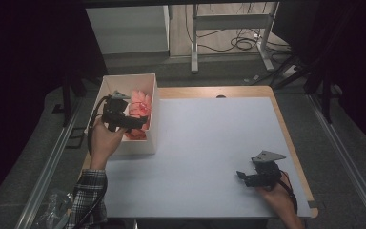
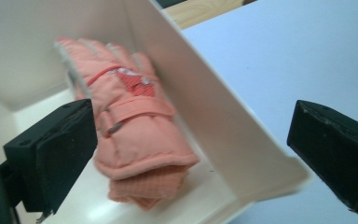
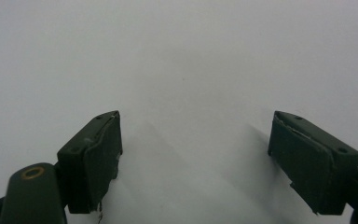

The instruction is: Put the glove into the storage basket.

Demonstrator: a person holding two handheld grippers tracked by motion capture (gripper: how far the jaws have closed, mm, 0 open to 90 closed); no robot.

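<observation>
Gloves [image 1: 139, 114], salmon-pink and padded, are lying stacked inside the white box [image 1: 153, 124] at the upper left of the high view, on the left end of the surface [image 1: 209, 152]. In the left gripper view they [image 2: 135, 135] are resting along the box's right-hand wall [image 2: 223, 130], one on top of the other, cuffs toward the bottom of the frame and fingers pointing to the upper left; a strap is crossing the top one.

I am holding my left gripper [image 1: 138, 123] over the box with my left hand [image 1: 104, 140], my plaid sleeve [image 1: 88, 195] coming in from the bottom left. Its jaws are spread wide and gripping nothing: one is sitting at the lower left of the left gripper view over the box floor, the other at the right edge over the bare surface outside the wall. Neither is touching the gloves.

I am keeping my right gripper [image 1: 242, 176] low over the surface at the lower right of the high view, in my right hand [image 1: 277, 193], well apart from the box. Its jaws are also spread, empty, with plain surface [image 3: 186, 70] between them.
</observation>
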